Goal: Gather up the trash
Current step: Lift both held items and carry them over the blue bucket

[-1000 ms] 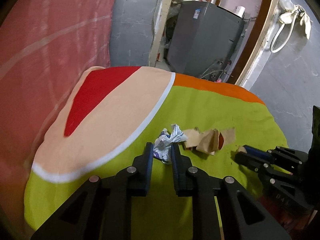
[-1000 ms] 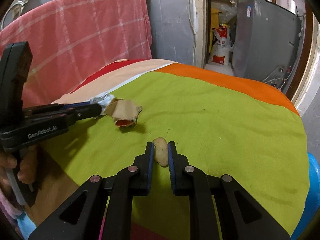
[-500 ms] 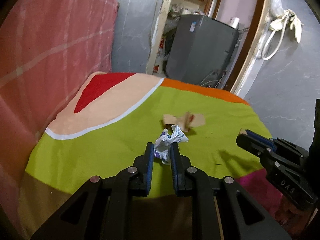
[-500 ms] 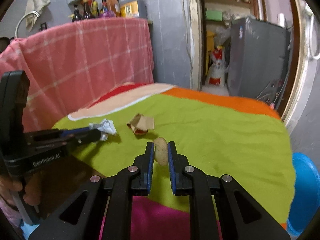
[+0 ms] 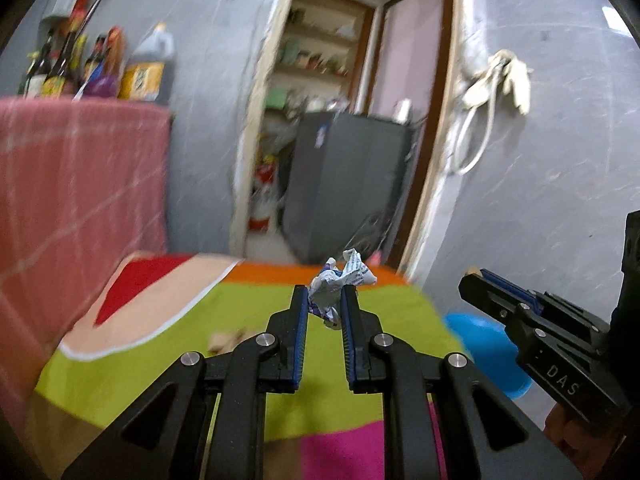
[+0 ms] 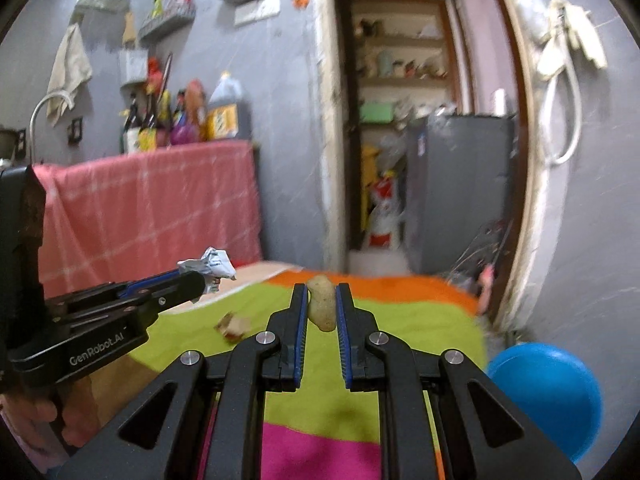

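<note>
With the left tongs (image 5: 324,300) pinching a crumpled wrapper (image 5: 340,284) and the right tongs (image 6: 322,304) a tan scrap (image 6: 322,308) above the tabletop (image 6: 400,312), either light piece could slip before reaching the blue bin (image 6: 548,392).

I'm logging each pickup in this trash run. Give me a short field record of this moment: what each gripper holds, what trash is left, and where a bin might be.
left gripper: jaws shut on crumpled paper wrapper, held above the table
right gripper: jaws shut on tan peanut-like piece, held above the table
trash left: torn brown paper scrap lying on the green part of the tablecloth
possible bin: blue round container beside and below the table's right edge; whether it is a bin is unclear
image quality: motion blur in both views
</note>
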A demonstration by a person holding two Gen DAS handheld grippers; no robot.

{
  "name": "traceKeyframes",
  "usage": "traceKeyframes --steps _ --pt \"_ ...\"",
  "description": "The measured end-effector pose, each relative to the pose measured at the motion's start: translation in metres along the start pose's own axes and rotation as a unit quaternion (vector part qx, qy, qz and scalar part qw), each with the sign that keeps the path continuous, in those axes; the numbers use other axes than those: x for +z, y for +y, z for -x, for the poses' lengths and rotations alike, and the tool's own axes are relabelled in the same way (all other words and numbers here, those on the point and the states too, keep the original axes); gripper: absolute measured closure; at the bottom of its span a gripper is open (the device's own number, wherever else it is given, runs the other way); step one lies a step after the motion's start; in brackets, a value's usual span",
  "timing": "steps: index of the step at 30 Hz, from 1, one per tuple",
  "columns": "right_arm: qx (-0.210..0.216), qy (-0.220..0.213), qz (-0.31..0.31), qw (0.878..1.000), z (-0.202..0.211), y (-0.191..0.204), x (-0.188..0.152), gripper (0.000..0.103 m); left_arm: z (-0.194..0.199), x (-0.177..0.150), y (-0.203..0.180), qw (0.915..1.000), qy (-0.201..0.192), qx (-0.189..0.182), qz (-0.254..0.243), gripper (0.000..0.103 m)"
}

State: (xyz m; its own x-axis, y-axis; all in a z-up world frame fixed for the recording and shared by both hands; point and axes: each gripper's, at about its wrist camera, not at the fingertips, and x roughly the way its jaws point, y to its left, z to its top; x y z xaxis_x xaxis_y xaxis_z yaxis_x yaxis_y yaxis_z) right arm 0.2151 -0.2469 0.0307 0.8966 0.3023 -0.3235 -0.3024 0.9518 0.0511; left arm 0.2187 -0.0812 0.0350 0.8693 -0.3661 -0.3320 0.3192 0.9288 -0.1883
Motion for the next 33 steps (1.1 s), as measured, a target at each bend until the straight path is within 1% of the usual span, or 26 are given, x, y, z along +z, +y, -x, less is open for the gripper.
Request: traceKeyframes --steps 2,6,10,13,17,19,24,28,33 --pt "-0.017 -0.017 -0.002 1.000 0.013 -0.012 0.008 0.091 -0.001 0.006 -0.012 0.9997 -0.019 -0.012 -0.005 0.090" --pt "-0.056 -0.051 0.000 0.997 0.036 -0.039 0.020 0.091 -0.005 0.016 -0.052 0.9973 -0.055 -0.044 -0.021 0.090" --pt "-0.103 -0.070 0.002 0.992 0.059 -0.072 0.023 0.091 -0.018 0.020 -0.090 0.9940 -0.068 -0.080 -0.031 0.090" --pt "-0.134 -0.074 -0.001 0.988 0.068 -0.095 0.023 0.091 -0.032 0.020 -0.117 0.9917 -0.065 -0.105 -0.039 0.090" --pt "-0.165 -0.072 -0.009 0.984 0.077 -0.123 0.015 0.091 -0.051 0.014 -0.150 0.9893 -0.047 -0.127 -0.053 0.090" --pt "-0.176 -0.067 -0.017 0.982 0.078 -0.137 0.009 0.091 -0.067 0.011 -0.163 0.9886 -0.029 -0.136 -0.057 0.090" --pt "-0.192 -0.047 -0.039 0.979 0.073 -0.165 -0.011 0.091 -0.107 0.005 -0.179 0.9861 0.019 -0.155 -0.057 0.090" --pt "-0.198 -0.025 -0.064 0.978 0.064 -0.190 -0.032 0.091 -0.131 -0.004 -0.188 0.9833 0.059 -0.162 -0.059 0.090" --pt "-0.200 -0.005 -0.092 0.975 0.055 -0.208 -0.051 0.091 -0.156 -0.020 -0.199 0.9783 0.105 -0.166 -0.065 0.090"
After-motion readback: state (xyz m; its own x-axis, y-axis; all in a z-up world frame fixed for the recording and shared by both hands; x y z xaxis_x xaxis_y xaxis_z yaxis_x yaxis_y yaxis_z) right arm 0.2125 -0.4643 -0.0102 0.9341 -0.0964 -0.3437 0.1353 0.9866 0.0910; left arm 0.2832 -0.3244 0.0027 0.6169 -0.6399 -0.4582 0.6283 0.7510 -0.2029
